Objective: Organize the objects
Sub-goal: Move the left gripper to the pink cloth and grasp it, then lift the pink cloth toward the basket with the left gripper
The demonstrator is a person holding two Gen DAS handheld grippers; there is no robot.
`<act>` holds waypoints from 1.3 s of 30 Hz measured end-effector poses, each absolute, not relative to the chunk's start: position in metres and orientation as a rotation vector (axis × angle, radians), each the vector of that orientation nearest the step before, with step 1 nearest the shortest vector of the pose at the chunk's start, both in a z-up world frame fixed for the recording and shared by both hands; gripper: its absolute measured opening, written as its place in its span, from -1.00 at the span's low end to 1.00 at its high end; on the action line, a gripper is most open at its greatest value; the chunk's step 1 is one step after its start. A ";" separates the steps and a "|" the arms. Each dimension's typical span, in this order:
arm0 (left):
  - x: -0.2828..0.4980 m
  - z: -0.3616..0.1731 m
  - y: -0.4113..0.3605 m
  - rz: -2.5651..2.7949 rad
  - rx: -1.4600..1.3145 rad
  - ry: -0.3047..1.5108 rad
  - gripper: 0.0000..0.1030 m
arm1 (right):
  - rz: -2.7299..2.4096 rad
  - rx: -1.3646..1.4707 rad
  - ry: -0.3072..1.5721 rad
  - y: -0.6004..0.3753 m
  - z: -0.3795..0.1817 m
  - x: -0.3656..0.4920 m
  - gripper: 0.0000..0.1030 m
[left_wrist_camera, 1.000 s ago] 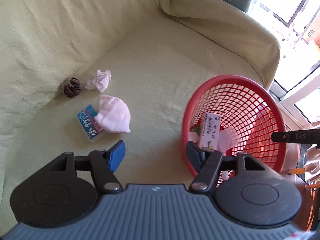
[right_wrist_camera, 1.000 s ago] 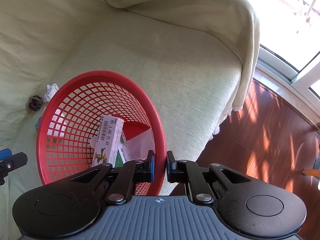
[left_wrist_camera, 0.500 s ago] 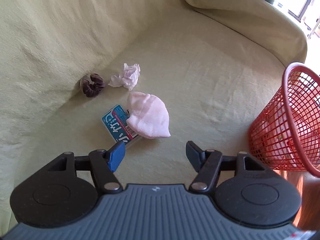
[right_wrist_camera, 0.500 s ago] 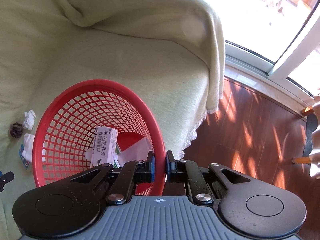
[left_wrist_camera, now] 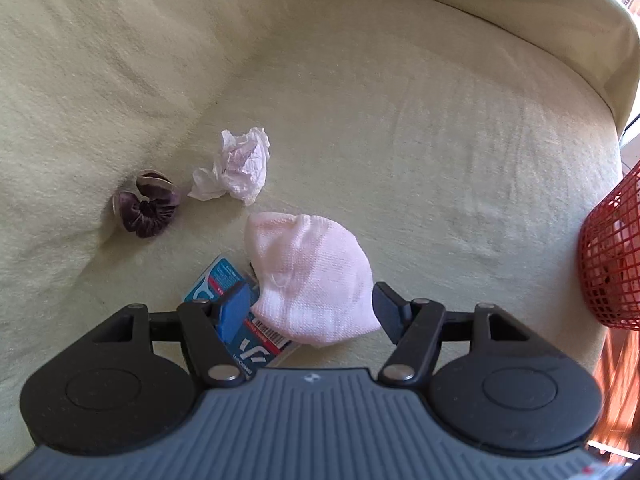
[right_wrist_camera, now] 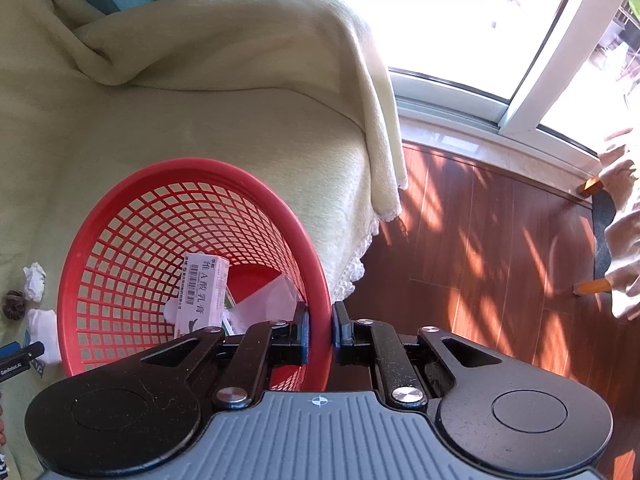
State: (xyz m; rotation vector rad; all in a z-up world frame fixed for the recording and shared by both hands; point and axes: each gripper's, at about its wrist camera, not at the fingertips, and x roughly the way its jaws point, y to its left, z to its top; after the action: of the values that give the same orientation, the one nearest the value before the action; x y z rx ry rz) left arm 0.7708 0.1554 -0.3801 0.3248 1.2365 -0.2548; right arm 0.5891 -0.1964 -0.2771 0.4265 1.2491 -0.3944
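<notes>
In the left wrist view my left gripper is open, its fingers on either side of a pink-white sock lying on the sofa. The sock partly covers a blue packet. A crumpled tissue and a purple scrunchie lie farther back. My right gripper is shut on the rim of the red mesh basket, holding it tilted. Inside the basket are a white box and some paper. The basket edge also shows in the left wrist view.
The sofa is covered with a pale green throw that hangs over the armrest. A wooden floor and a bright window lie to the right of the sofa.
My left gripper has moved away from the basket and down to the sock, which now lies between its open fingers. My right gripper still holds the basket rim and has swung toward the window.
</notes>
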 end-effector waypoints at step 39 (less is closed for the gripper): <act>0.681 -0.253 0.095 -0.402 0.218 1.168 -0.41 | -0.327 0.471 1.258 -0.198 -0.284 0.563 -0.85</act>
State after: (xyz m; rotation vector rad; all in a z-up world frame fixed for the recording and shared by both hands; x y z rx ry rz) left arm 0.6812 0.0946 -0.2528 0.2176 1.1684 -0.4024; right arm 0.5633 -0.1978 -0.2842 0.4711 1.2575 -0.3268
